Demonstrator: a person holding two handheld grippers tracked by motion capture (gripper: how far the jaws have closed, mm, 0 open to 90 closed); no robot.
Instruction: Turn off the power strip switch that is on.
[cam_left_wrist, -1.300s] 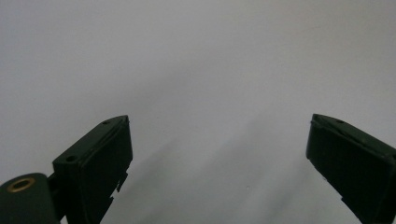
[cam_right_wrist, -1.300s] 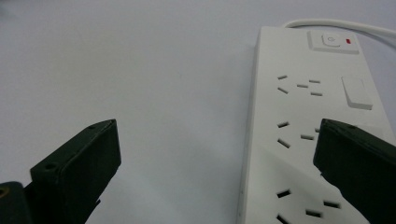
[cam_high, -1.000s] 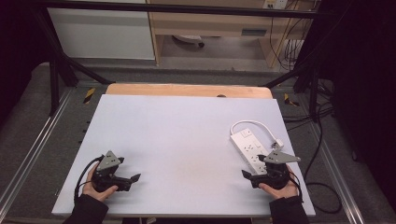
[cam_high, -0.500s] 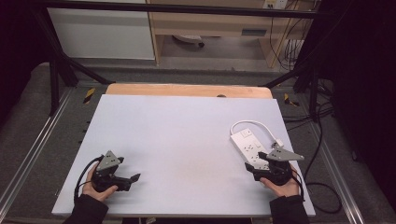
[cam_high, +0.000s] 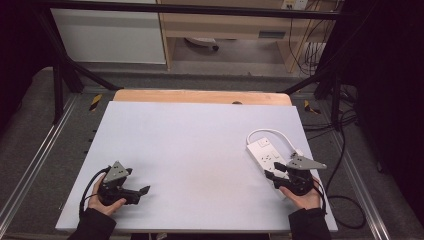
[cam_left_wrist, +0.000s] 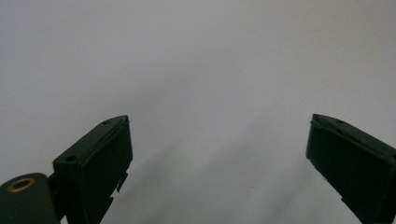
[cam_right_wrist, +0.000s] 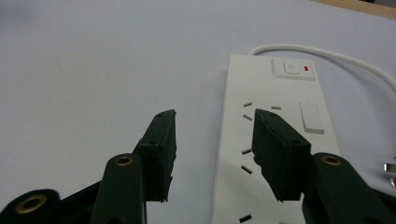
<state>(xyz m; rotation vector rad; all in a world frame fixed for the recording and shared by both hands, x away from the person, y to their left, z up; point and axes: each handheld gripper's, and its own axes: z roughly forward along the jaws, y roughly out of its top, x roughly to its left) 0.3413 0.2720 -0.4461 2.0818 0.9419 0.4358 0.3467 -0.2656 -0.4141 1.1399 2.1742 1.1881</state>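
White power strip (cam_high: 266, 154) lies flat, long axis running near-right to far-left, cable (cam_high: 272, 134) at far end. Right gripper (cam_right_wrist: 212, 122) partly open, empty, straddling its near edge. Left gripper (cam_left_wrist: 219, 140) wide open, empty.

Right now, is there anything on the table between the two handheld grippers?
No. In the high view, only bare white table lies between the left gripper and the right gripper.
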